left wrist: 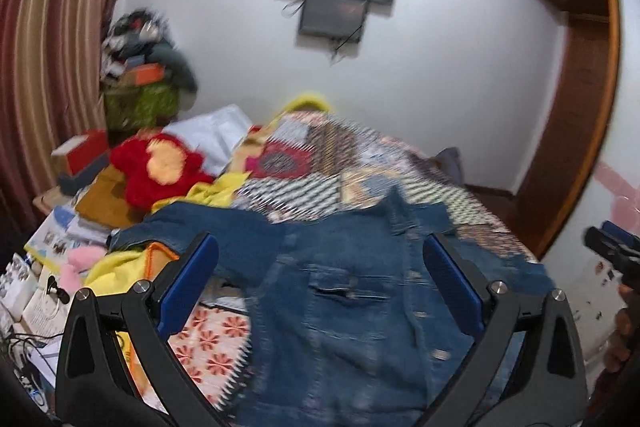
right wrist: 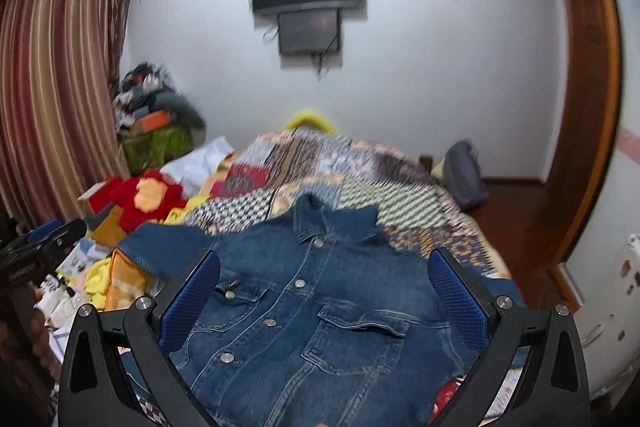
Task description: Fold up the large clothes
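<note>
Denim jacket (right wrist: 304, 311) lies spread front-up, buttoned, across the lower centre of the frame on the patchwork bedspread (right wrist: 360, 163); no fold is visible yet (sleeves partly hidden). Left gripper (left wrist: 320, 255) and right gripper (right wrist: 324, 271) hover with fingers apart, holding nothing.

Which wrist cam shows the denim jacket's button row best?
Right wrist. The denim jacket lies front up, buttons and collar sharp between the open right gripper. Left wrist view shows it blurred, mostly one chest pocket; no buttons discernible there.
</note>
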Tool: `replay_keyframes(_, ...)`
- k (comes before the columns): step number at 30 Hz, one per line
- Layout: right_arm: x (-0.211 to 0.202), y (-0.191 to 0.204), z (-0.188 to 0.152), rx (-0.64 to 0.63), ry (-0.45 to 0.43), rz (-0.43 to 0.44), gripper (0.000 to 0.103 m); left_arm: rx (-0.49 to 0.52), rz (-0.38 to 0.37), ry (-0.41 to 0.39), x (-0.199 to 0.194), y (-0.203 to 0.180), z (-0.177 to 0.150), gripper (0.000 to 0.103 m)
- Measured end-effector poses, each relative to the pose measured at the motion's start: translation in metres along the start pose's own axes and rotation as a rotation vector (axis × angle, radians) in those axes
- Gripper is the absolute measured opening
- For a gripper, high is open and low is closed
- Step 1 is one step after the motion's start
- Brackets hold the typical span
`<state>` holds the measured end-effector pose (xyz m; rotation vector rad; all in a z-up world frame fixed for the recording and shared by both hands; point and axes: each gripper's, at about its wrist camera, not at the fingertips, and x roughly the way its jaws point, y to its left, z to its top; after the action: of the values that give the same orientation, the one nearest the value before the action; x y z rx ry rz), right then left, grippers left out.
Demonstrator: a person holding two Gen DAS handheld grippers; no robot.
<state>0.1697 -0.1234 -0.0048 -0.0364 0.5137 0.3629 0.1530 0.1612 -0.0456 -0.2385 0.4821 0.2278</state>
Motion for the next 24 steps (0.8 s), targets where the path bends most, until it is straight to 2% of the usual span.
replay_keyframes(2, 0.026, -0.004, 0.012, -0.009, 0.050, 0.017, 0.103, -0.027, 0.028, 0.052, 0.027, 0.021, 0.006, 0.103)
replay_keyframes(8, 0.088, -0.013, 0.045, -0.058, 0.118, 0.014, 0.103, -0.045, 0.121, 0.224, 0.109, 0.070, 0.006, 0.103)
replay_keyframes(12, 0.143, -0.019, 0.056, -0.065, 0.226, 0.038, 0.103, -0.121, 0.106, 0.382, 0.164, 0.098, -0.012, 0.103)
replay_keyframes(15, 0.186, -0.022, 0.049, -0.068, 0.322, 0.068, 0.103, -0.213, 0.065, 0.500, 0.202, 0.117, -0.033, 0.103)
replay_keyframes(21, 0.260, -0.022, 0.016, -0.089, 0.501, 0.095, 0.103, -0.356, 0.020, 0.601, 0.235, 0.137, -0.062, 0.102)
replay_keyframes(24, 0.290, -0.024, -0.004, -0.071, 0.587, 0.118, 0.103, -0.391, 0.009, 0.635, 0.248, 0.142, -0.070, 0.091)
